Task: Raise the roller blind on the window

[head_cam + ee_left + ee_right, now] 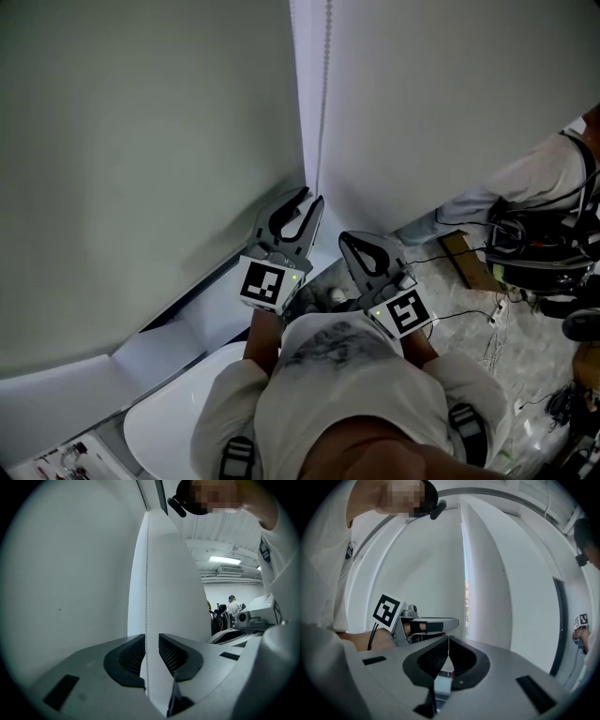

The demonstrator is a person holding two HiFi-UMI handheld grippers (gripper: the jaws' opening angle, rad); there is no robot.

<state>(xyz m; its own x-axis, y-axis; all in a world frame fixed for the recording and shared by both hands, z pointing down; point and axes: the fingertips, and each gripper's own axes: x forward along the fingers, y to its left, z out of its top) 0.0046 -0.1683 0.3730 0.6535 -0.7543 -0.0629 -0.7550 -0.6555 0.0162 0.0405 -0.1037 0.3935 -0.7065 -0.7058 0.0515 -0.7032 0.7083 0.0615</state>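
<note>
Roller-blind chain (146, 597) runs between the left gripper's (151, 640) slightly parted fingers, while the right gripper's (448, 640) fingers pinch it.

Roller blind (450, 103): plain white fabric, lowered, hanging flat over the window. Bead chain (325, 75): thin, white, taut and vertical, just beside the blind's left edge, close to the adjoining wall corner.

Greys, whites and a little black

The left gripper (314, 197) and right gripper (349, 242) are pale grey with black ribbed pads (130, 654). Each carries a cube (262, 283) of black-and-white square markers (a small green light beside it). The bead chain (326, 75) is white, the wall (141, 169) greenish grey, and the person's shirt (347, 375) white with grey print.
</note>
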